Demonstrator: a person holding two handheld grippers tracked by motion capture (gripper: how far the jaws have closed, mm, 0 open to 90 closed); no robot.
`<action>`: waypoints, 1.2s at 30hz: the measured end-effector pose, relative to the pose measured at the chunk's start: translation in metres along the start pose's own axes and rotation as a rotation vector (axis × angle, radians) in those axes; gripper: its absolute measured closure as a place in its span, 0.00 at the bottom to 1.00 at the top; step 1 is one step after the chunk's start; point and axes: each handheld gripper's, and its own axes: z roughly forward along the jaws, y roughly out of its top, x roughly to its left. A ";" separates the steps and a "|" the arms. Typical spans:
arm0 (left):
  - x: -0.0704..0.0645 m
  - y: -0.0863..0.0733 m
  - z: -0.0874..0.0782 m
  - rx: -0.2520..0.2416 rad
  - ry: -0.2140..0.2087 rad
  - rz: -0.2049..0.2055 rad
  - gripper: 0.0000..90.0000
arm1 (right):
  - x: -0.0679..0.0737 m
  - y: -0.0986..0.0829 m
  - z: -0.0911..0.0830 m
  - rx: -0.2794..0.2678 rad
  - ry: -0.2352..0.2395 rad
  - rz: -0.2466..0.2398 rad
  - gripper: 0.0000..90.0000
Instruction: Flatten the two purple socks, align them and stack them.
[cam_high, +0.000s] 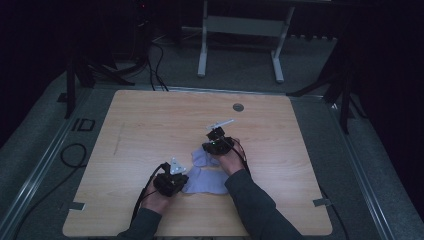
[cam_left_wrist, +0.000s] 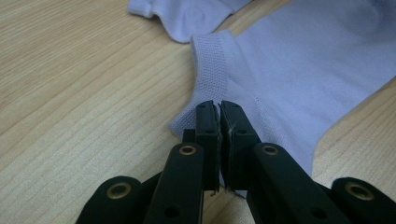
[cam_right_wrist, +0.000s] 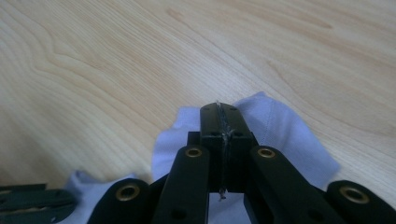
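1. Looking down from the high view, two pale lilac socks lie near the middle of the wooden surface (cam_high: 150, 120). The near sock (cam_high: 206, 181) sits between both hands; the far sock (cam_high: 201, 158) lies just beyond it. The left gripper (cam_high: 179, 176) meets the near sock's left edge, and the right gripper (cam_high: 212, 147) sits over the far sock.
2. Left gripper view: the left gripper (cam_left_wrist: 218, 106) is clenched, pinching the near sock (cam_left_wrist: 299, 74) at its cuff edge.
3. Right gripper view: the right gripper (cam_right_wrist: 219, 108) is clenched over the far sock (cam_right_wrist: 280, 135), which lies crumpled beneath its jaws.
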 end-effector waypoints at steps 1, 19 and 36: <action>0.000 0.000 0.000 0.001 -0.001 0.000 0.96 | 0.000 0.000 -0.003 -0.005 0.002 -0.002 0.99; 0.000 0.000 0.000 0.001 0.001 0.004 0.96 | -0.034 -0.026 -0.041 -0.047 -0.018 0.051 0.99; 0.000 0.000 0.000 0.000 0.002 0.005 0.96 | -0.064 -0.052 -0.052 -0.033 -0.075 0.124 0.99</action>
